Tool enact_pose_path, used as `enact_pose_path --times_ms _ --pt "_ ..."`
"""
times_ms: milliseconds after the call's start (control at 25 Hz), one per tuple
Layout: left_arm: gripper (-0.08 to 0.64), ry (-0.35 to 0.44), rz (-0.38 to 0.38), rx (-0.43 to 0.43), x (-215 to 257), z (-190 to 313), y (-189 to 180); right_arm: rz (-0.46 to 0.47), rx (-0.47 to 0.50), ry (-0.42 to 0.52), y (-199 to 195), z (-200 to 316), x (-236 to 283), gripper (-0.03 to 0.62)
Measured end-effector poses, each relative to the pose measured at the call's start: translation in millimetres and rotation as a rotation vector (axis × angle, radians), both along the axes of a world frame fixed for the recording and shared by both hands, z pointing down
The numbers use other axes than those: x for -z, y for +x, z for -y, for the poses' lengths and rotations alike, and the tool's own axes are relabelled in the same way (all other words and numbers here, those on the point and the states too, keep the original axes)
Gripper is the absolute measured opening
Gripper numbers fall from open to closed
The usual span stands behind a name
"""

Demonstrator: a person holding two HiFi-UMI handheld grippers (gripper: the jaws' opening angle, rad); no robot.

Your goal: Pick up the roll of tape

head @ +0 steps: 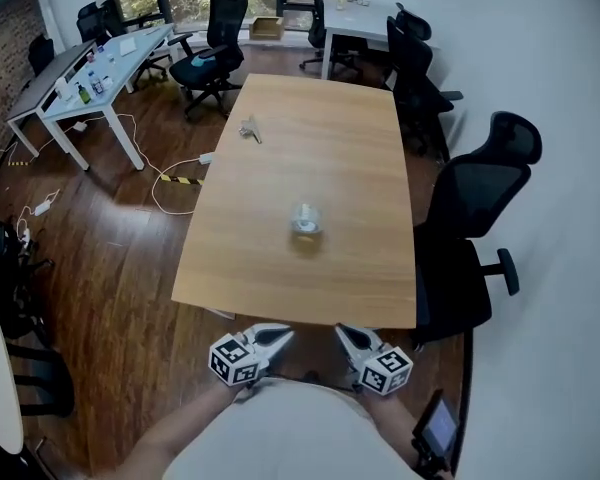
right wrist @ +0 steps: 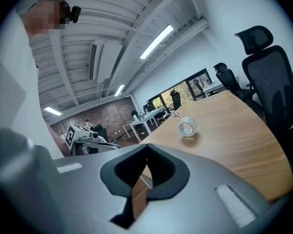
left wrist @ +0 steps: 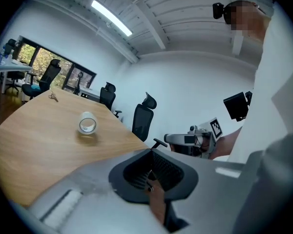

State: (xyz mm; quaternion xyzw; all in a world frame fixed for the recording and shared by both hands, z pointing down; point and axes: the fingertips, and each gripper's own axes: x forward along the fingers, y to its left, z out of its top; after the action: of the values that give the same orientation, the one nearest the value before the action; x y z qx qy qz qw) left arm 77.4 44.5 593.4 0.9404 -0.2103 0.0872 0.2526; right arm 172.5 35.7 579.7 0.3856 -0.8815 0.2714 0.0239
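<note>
The roll of clear tape [head: 306, 219] stands on its edge near the middle of the long wooden table [head: 330, 128]. Both grippers hang side by side below the table's near edge, close to my body. The left gripper [head: 282, 337] and the right gripper [head: 344, 334] point toward the table, well short of the roll. In the left gripper view the tape [left wrist: 87, 125] sits ahead and to the left of the left gripper [left wrist: 150, 152], which is shut with nothing held. From the right gripper view the tape [right wrist: 187, 126] lies ahead to the right of the right gripper [right wrist: 146, 146], also shut and empty.
A small metal object [head: 249, 128] lies at the table's far left part. Black office chairs [head: 473, 208] line the table's right side, with more chairs [head: 215, 48] at the far end. White desks [head: 100, 73] and floor cables [head: 170, 180] are at the left.
</note>
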Motion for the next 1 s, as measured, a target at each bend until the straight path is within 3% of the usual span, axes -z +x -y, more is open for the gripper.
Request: enact_pose_path --times_ms 520,720,1000 --pt "0.006 0.001 -0.035 -0.042 -1.8 54.9 -123.0 -0.171 -0.111 0.018 -71.6 76.5 6.1 0.008" --pt "0.006 -0.023 -0.064 0.015 -7.4 63.9 -157.4 -0.222 -0.1 -0.001 -94.0 93.4 6.3 0.008" --pt "0.006 -0.031 -0.094 0.103 -11.5 76.4 -184.1 -0.29 -0.081 0.022 -88.1 139.0 14.6 0.008"
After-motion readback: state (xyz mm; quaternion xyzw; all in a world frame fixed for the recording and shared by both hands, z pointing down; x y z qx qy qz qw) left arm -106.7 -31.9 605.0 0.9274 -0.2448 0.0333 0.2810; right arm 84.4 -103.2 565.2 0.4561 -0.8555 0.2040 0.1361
